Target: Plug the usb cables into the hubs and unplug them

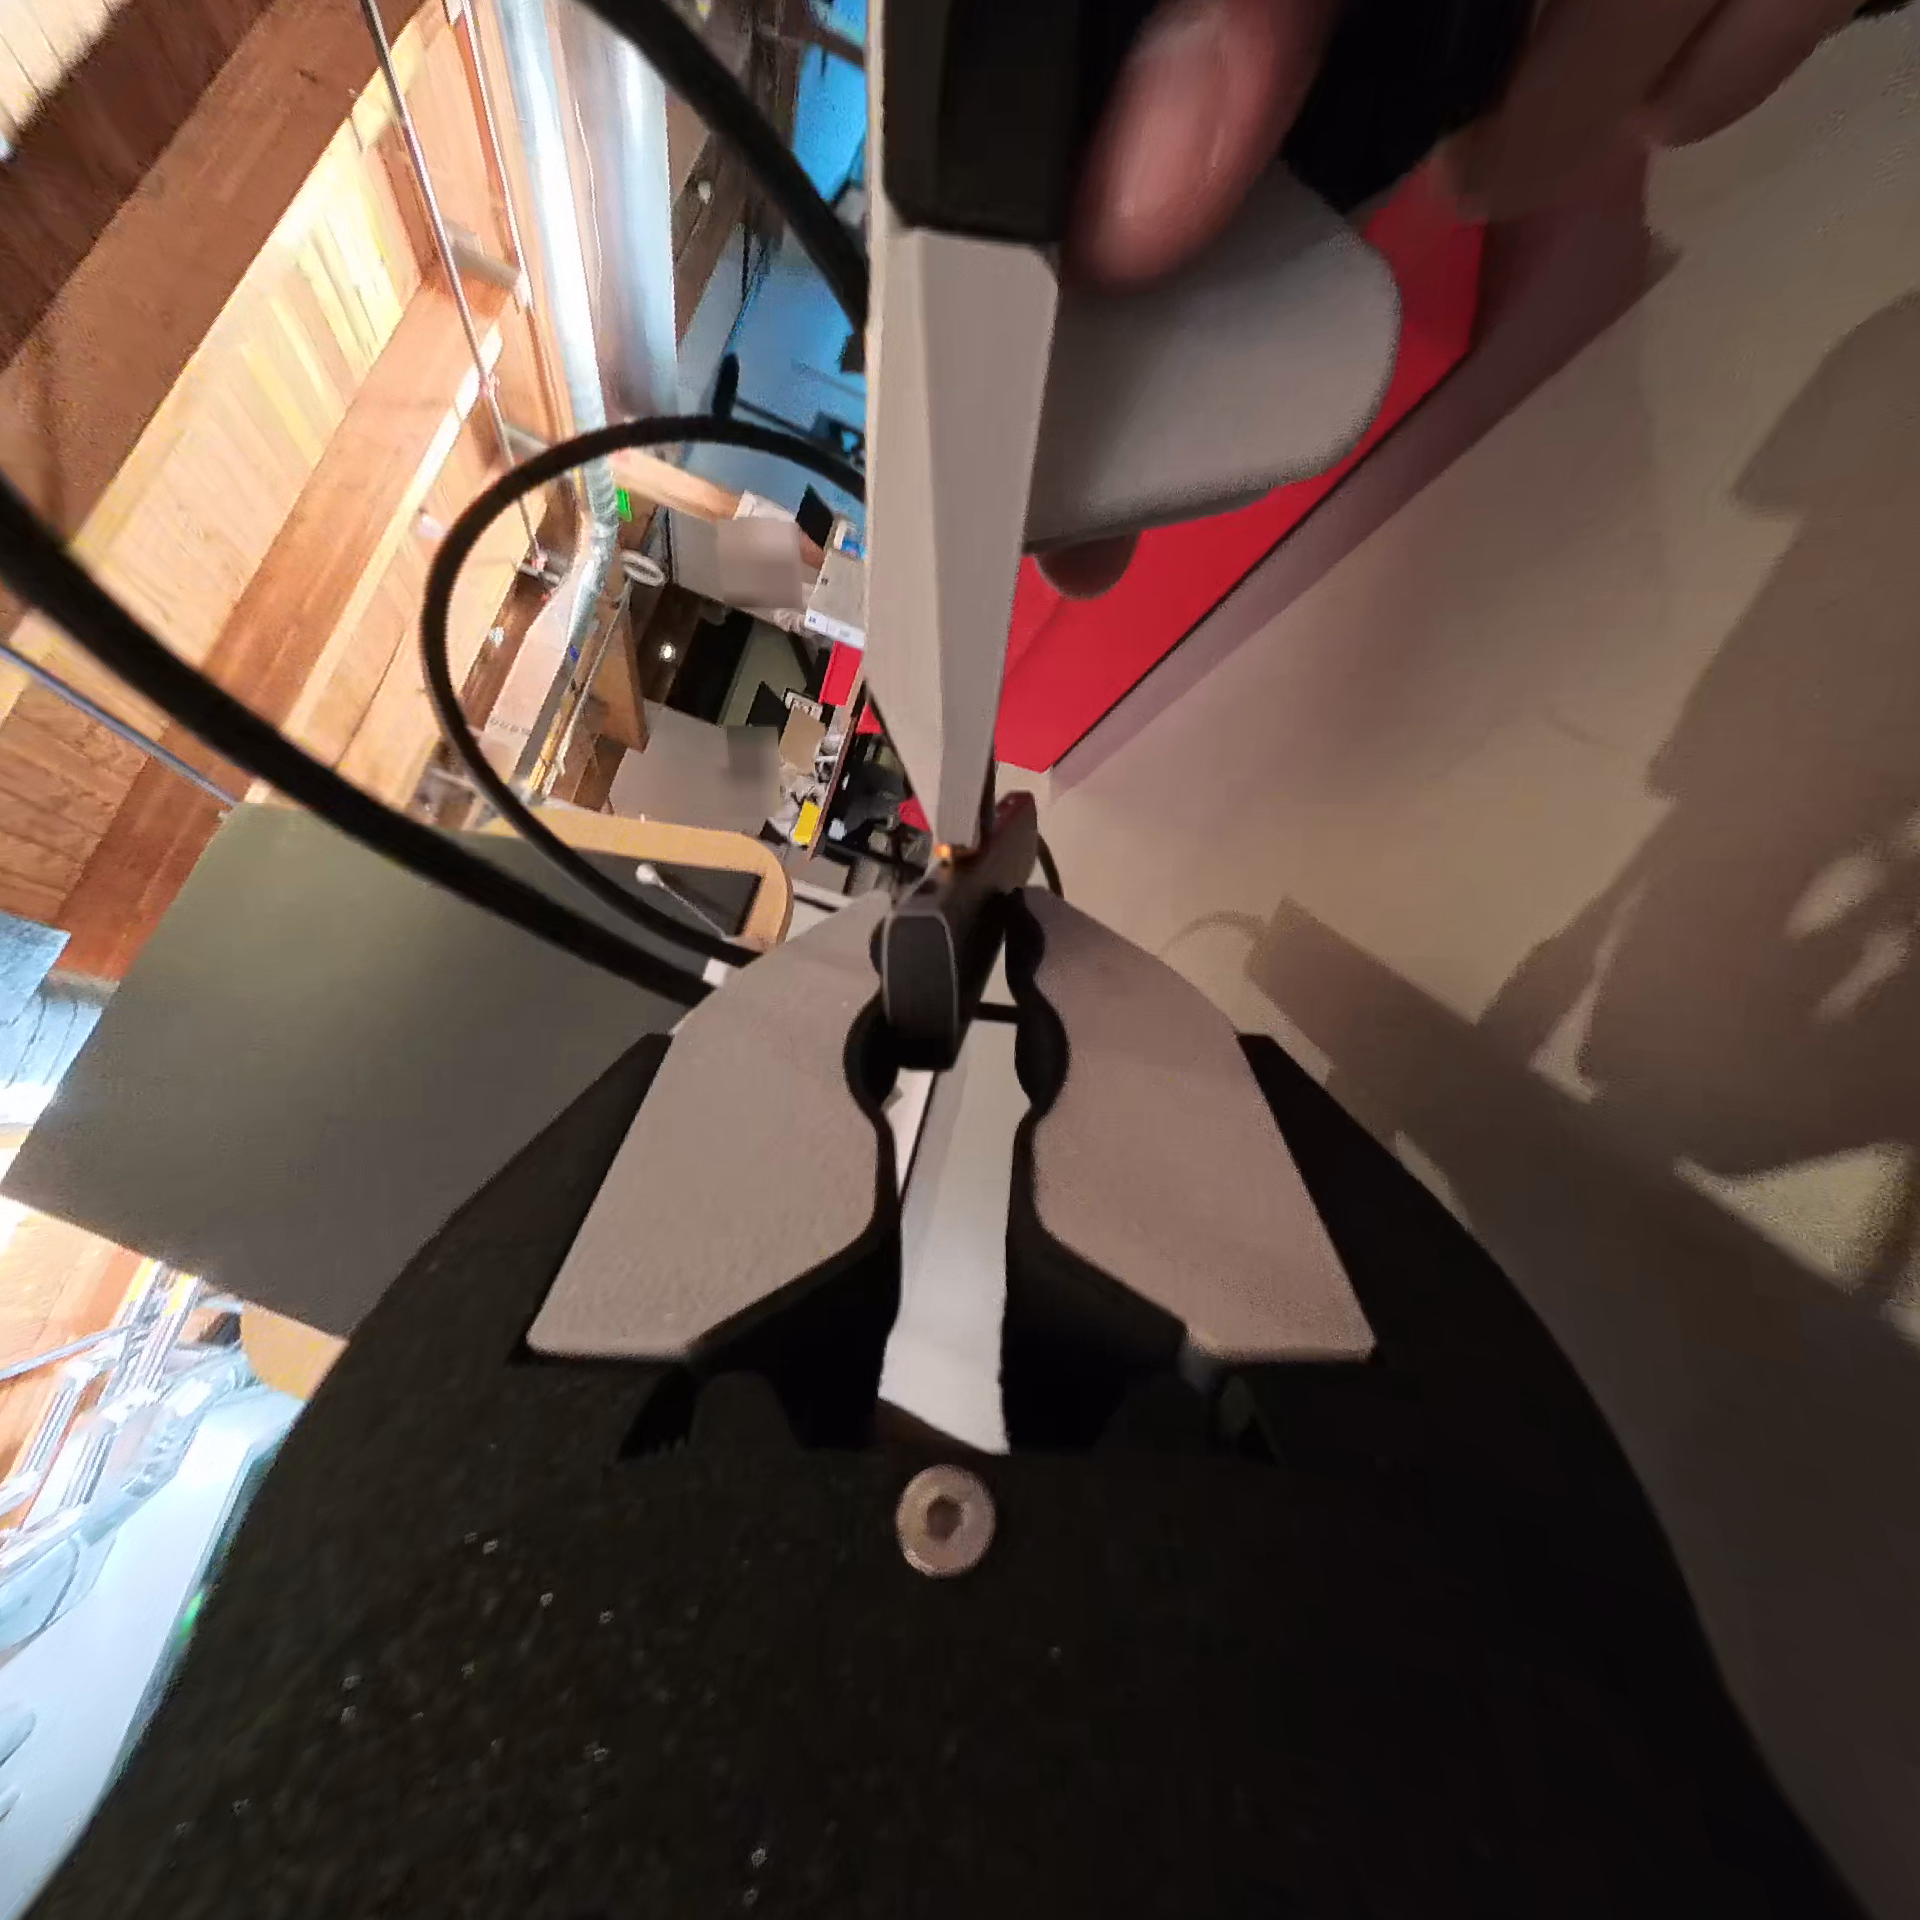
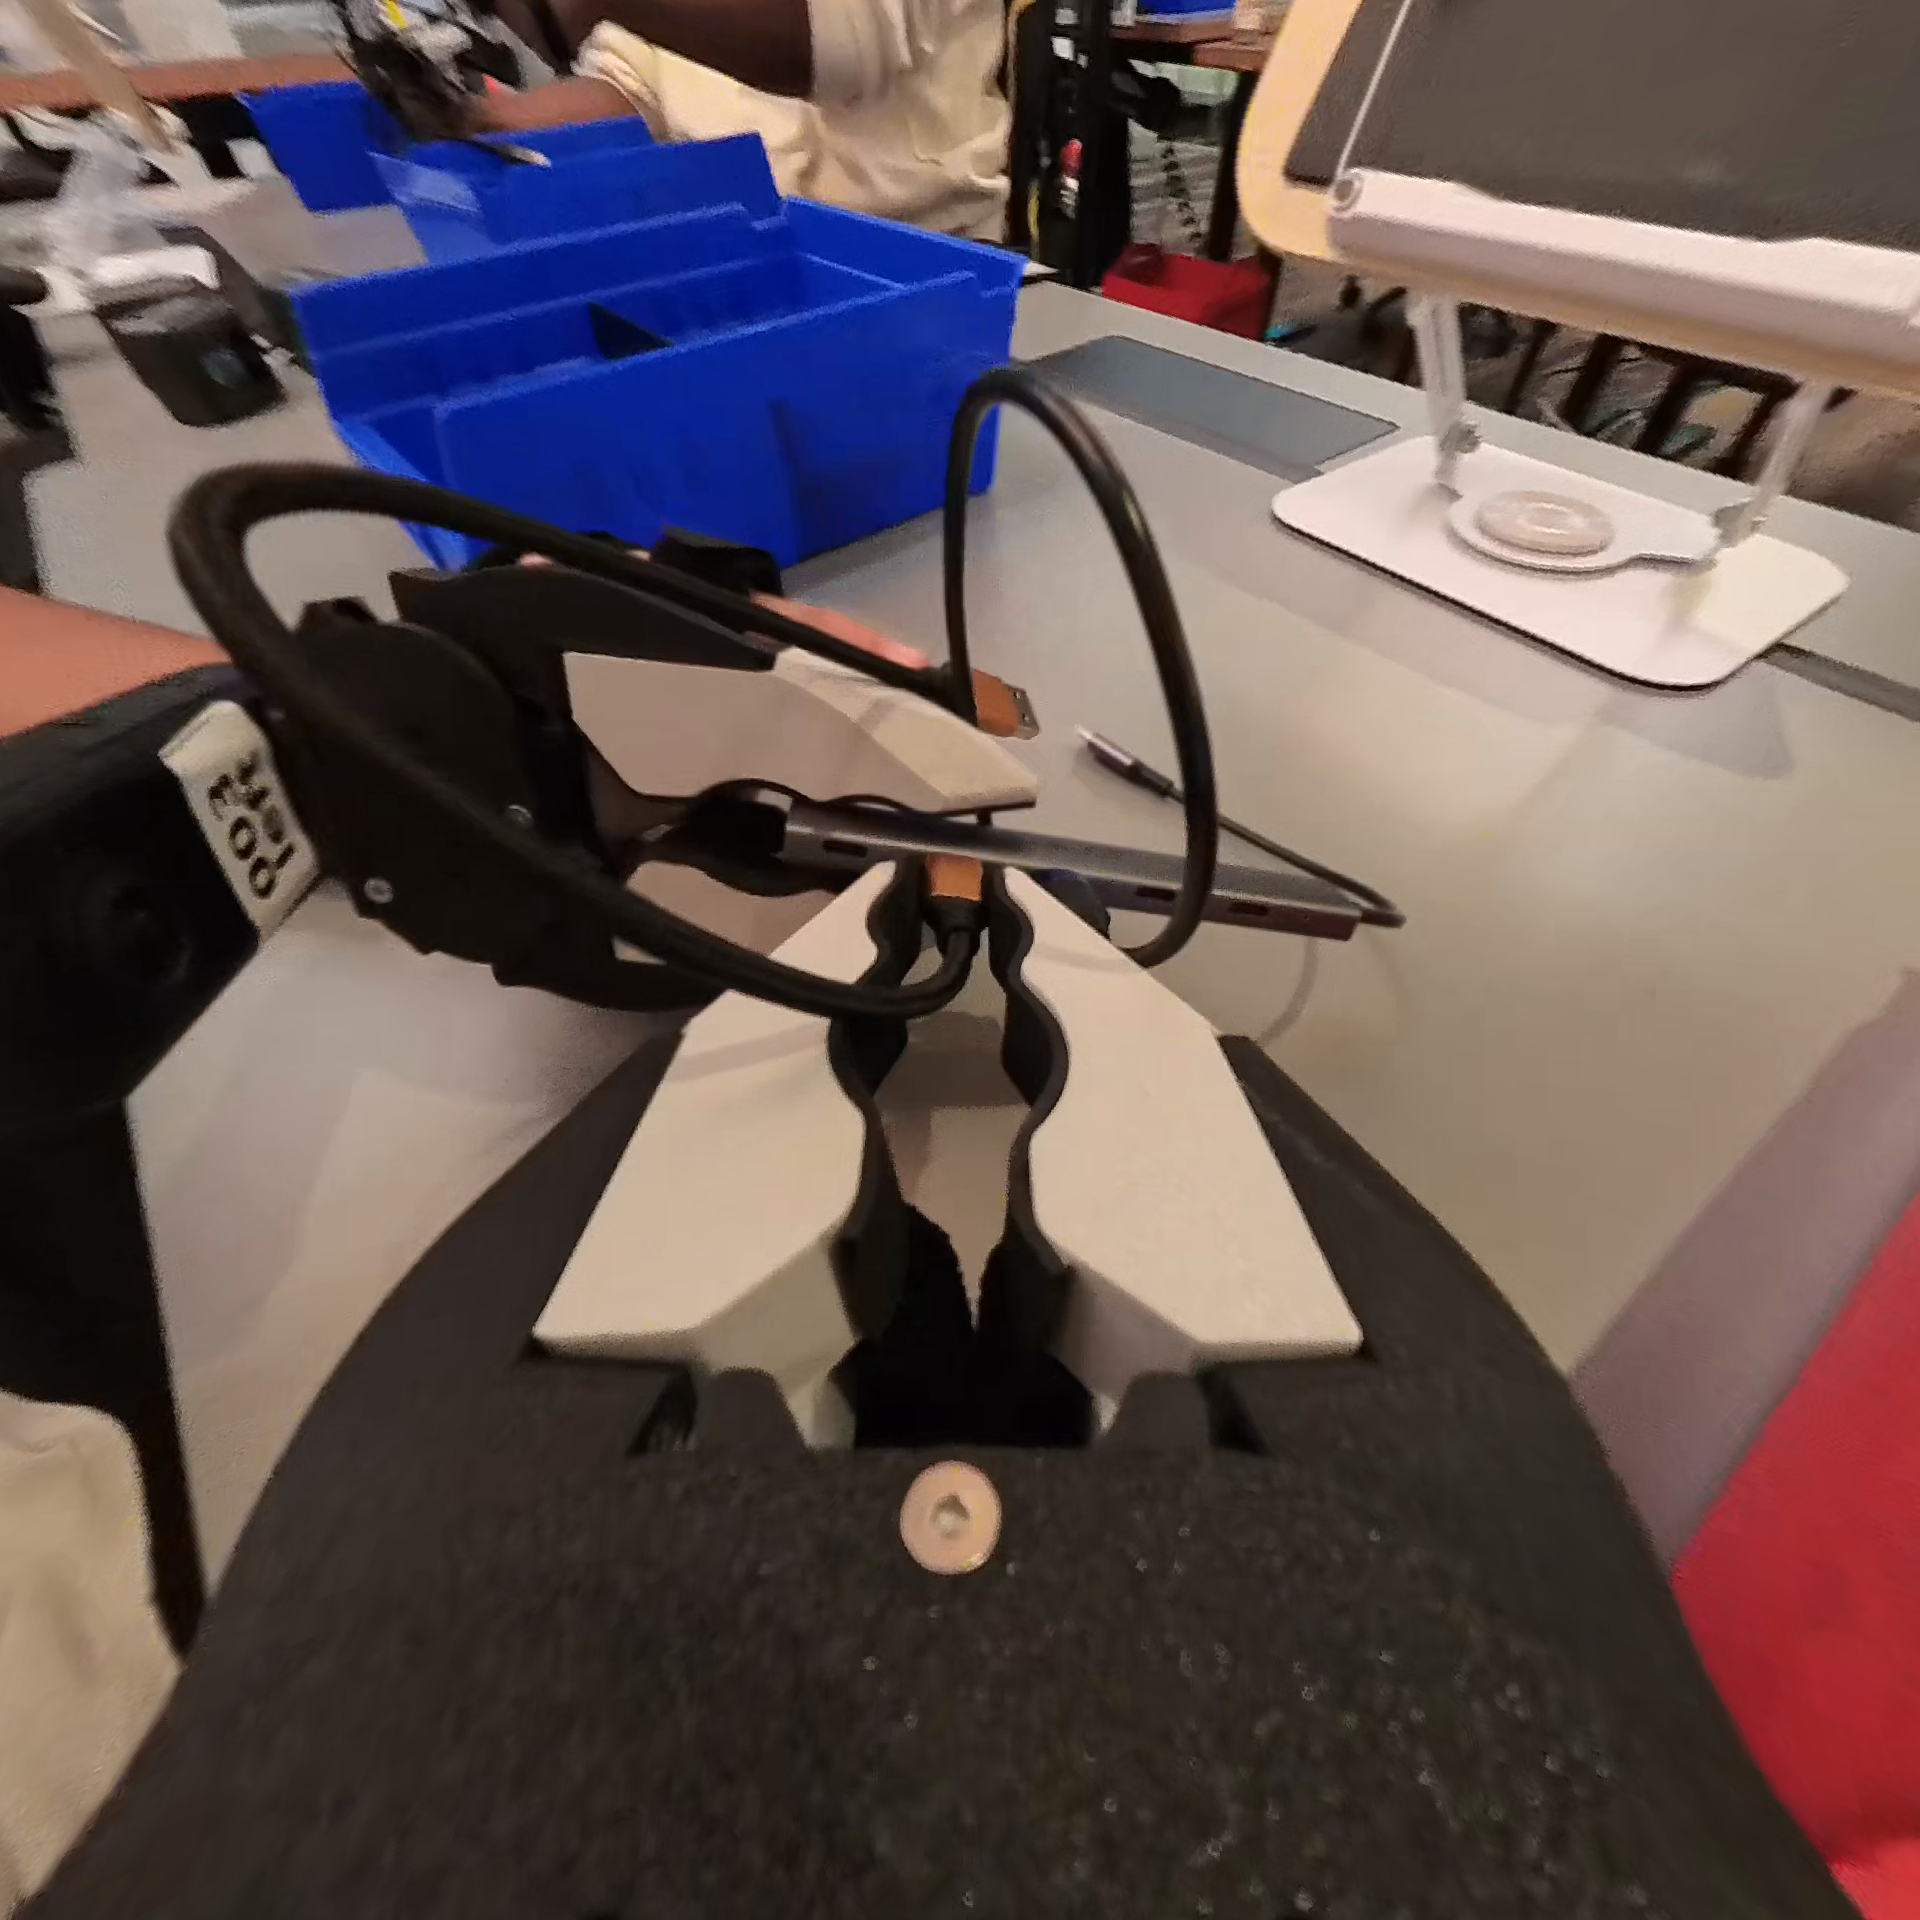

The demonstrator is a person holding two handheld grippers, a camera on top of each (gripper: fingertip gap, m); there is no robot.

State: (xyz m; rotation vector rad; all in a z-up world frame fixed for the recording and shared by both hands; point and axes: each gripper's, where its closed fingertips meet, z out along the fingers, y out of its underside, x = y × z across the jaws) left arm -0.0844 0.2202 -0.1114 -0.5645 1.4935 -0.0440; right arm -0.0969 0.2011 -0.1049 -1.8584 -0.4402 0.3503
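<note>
In the right wrist view my right gripper (image 2: 951,899) is shut on the orange plug (image 2: 954,881) of a black cable (image 2: 1143,582), which loops up and around. The plug meets the near edge of a slim grey hub (image 2: 1091,868). My left gripper (image 2: 935,821) comes in from the left and is shut on the hub's left end, holding it above the grey table (image 2: 1455,831). The cable's other orange plug (image 2: 1003,712) hangs free by the left gripper. In the left wrist view my left gripper (image 1: 956,935) clamps the hub (image 1: 920,982) seen end-on. The right gripper (image 1: 966,831) reaches down from above.
Blue bins (image 2: 665,395) stand at the back left. A tablet on a white stand (image 2: 1558,561) is at the back right, with a dark pad (image 2: 1216,405) beside it. A silver plug (image 2: 1122,764) lies on the table. A red surface (image 2: 1818,1558) borders the table's right edge. Left and right tips are no more than a few centimetres apart.
</note>
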